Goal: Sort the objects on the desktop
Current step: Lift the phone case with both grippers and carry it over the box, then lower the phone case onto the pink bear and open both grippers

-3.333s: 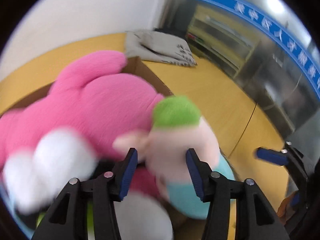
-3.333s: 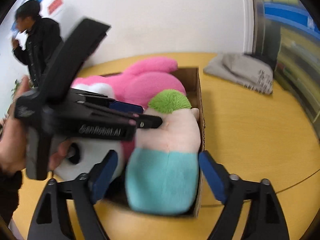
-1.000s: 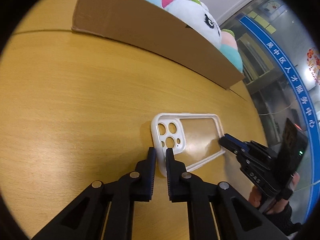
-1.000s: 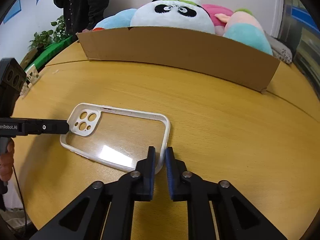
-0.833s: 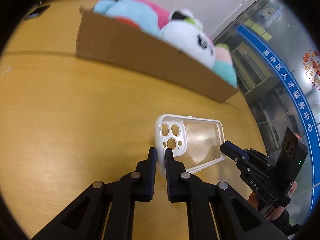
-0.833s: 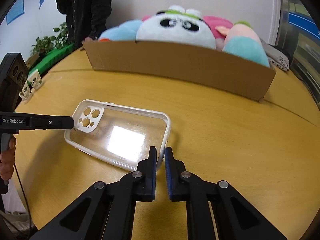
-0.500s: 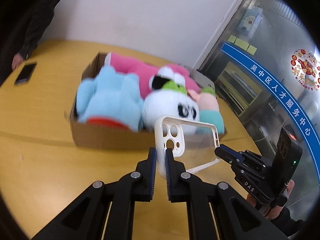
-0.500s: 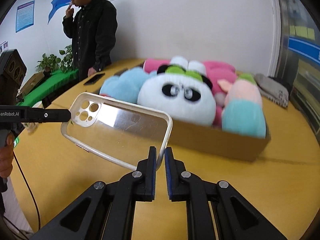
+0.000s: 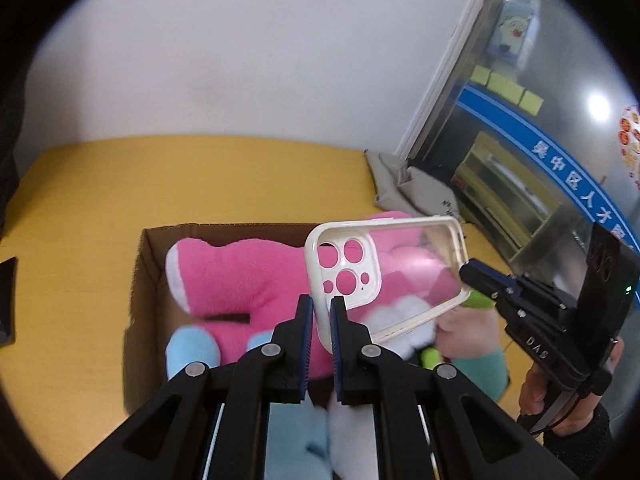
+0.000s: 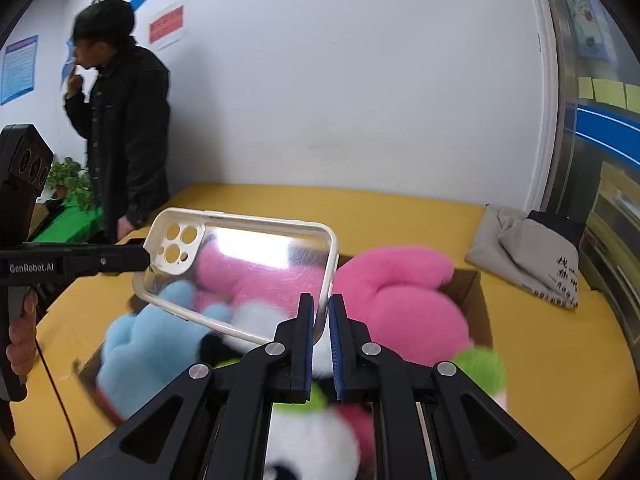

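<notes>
Transport underway: we hold the phone case (image 9: 384, 268) aloft over the cardboard box (image 9: 140, 280) (plush-filled), left gripper (image 9: 318, 316) and right gripper (image 10: 318, 316) each clamped on opposite ends; next, we judge, lower and release together.

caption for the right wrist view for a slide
Both grippers hold a clear white-rimmed phone case above a cardboard box of plush toys.

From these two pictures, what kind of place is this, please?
Probably a public service office, not a home. A blue band of Chinese signage crosses a glass partition, printed notices hang on the white wall, and a man in a dark jacket stands beside the large yellow wooden table.
</notes>
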Motion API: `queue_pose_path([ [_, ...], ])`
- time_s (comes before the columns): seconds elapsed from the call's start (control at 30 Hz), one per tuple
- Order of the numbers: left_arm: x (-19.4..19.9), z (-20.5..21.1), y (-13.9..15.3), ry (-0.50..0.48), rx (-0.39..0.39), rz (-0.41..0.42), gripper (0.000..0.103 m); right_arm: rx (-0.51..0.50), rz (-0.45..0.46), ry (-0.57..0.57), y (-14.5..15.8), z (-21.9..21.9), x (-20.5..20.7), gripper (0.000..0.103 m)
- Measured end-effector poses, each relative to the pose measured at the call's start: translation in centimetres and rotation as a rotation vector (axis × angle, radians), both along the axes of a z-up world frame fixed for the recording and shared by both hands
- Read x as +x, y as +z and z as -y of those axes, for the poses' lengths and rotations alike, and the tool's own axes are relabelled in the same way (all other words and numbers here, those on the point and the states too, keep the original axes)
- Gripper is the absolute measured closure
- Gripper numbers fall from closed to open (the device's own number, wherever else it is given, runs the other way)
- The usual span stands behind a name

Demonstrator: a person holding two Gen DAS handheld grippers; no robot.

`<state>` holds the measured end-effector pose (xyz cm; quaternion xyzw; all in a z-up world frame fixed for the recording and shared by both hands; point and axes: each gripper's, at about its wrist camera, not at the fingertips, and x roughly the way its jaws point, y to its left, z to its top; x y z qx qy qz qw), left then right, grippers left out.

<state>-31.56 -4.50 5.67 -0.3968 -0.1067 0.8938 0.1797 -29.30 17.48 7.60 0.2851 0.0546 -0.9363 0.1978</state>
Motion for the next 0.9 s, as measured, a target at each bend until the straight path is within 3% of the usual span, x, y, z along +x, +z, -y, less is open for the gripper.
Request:
queue_pose_path([
  [0.17,-5.2,-1.7,-5.5,-0.008,-0.054,0.148,0.095,0.057,0.112,-0.039,-3.1,0.6,-5.9,0.095],
  [0.3,-4.4,-2.2,-5.5,-0.007,-0.053,0.126,0.093,0.090,0.173,-0.040,-5.7,0.4,-6.3,0.089],
  [0.33,-3.9,-2.0,-4.9,0.001,-0.054,0.111,0.091,0.087,0.177,-0.034,-6.0,0.2,-6.0,0.078],
  [0.37,-3.3,-1.9,-4.2,0.008,-0.054,0.096,0.085,0.088,0.165,-0.043,-5.7,-0.1,-5.6,0.058],
  [0.4,-2.7,-1.7,-3.5,0.016,-0.054,0.080,0.076,0.089,0.151,-0.054,-5.3,-0.5,-5.2,0.043],
  [0.43,-1.7,-1.4,-2.5,0.031,-0.051,0.055,0.070,0.087,0.110,-0.086,-4.3,-1.4,-4.5,0.014],
  [0.47,-0.6,-1.1,-1.5,0.046,-0.048,0.031,0.057,0.060,0.081,-0.096,-3.3,-2.1,-3.7,0.002],
  [0.5,0.5,-0.8,-0.5,0.061,-0.045,0.006,0.046,0.035,0.072,-0.091,-2.5,-2.7,-2.9,0.002],
  [0.67,9.3,-0.2,4.0,0.106,-0.036,-0.119,0.023,0.022,0.018,-0.058,1.2,-4.0,3.7,0.000],
  [0.8,16.5,-0.7,4.8,0.128,-0.056,-0.157,0.023,0.062,-0.007,-0.038,1.7,-2.8,10.8,0.000],
  [0.9,20.3,-1.3,3.9,0.146,-0.077,-0.147,0.023,0.066,-0.027,-0.053,1.3,-2.3,15.2,0.000],
])
